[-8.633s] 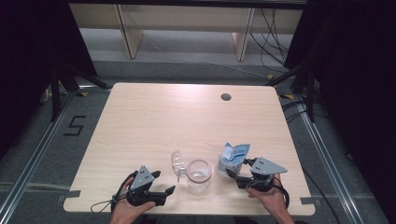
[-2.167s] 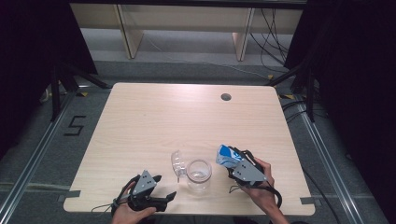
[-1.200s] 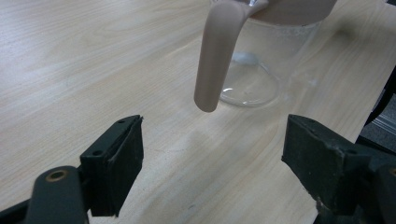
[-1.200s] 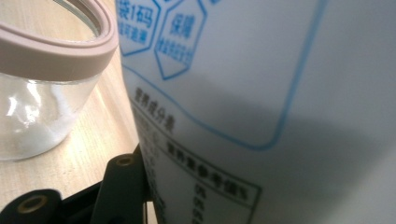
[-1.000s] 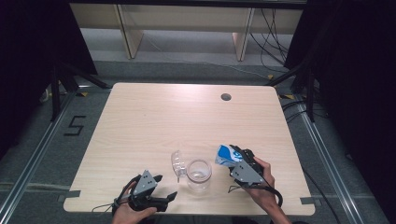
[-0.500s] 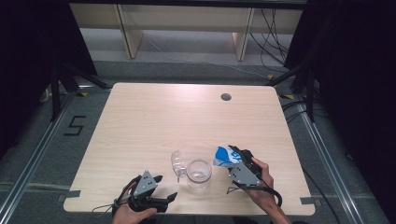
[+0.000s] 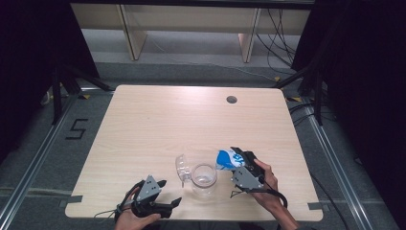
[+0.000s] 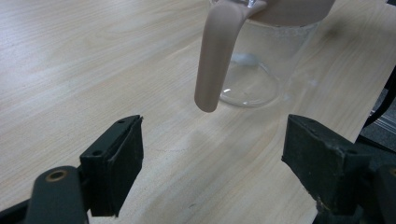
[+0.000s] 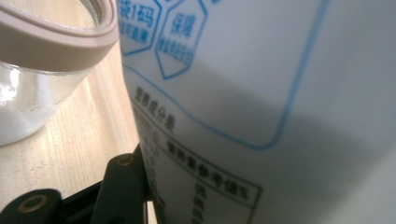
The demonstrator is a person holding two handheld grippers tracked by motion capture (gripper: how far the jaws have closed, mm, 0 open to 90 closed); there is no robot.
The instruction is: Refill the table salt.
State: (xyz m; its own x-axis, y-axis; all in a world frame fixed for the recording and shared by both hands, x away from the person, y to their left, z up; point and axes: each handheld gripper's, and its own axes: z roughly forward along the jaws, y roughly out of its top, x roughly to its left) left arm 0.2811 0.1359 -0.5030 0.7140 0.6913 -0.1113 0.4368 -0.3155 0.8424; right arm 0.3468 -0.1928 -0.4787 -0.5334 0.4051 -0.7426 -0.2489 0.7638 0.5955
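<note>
- Landmark: glass jug (image 7: 204,178), standing upright on the table (image 7: 158,124) near the front edge, roughly mid-width.
- Jug had a beige rim and a beige handle (image 8: 215,51); the left gripper view showed the handle hanging down on the side facing the left gripper.
- Some white stuff sat at the jug's bottom in the right gripper view; whether powder or residue could not be told.
- Clear lid-like piece (image 7: 181,165) lay just left of the jug, touching or nearly so.
- Right gripper (image 7: 238,162) was just right of the jug, jaws about half closed and clamped on a blue-and-white pouch (image 7: 228,158).
- Pouch leaned toward the jug, its top near the rim; in the right gripper view the pouch (image 9: 261,93) sat right beside the rim (image 9: 56,44).
- No stream from the pouch could be seen, and whether the pouch was open could not be told.
- Left gripper (image 7: 167,192) sat left of and in front of the jug, jaws wide apart, holding nothing; handle was ahead of them, not between them.
- Judged status: pouch picked up and brought to the jug = done. Tipping the contents in = apparently starting or still to do. Jug not steadied by the left gripper. Pouch set-down and lid = left.
</note>
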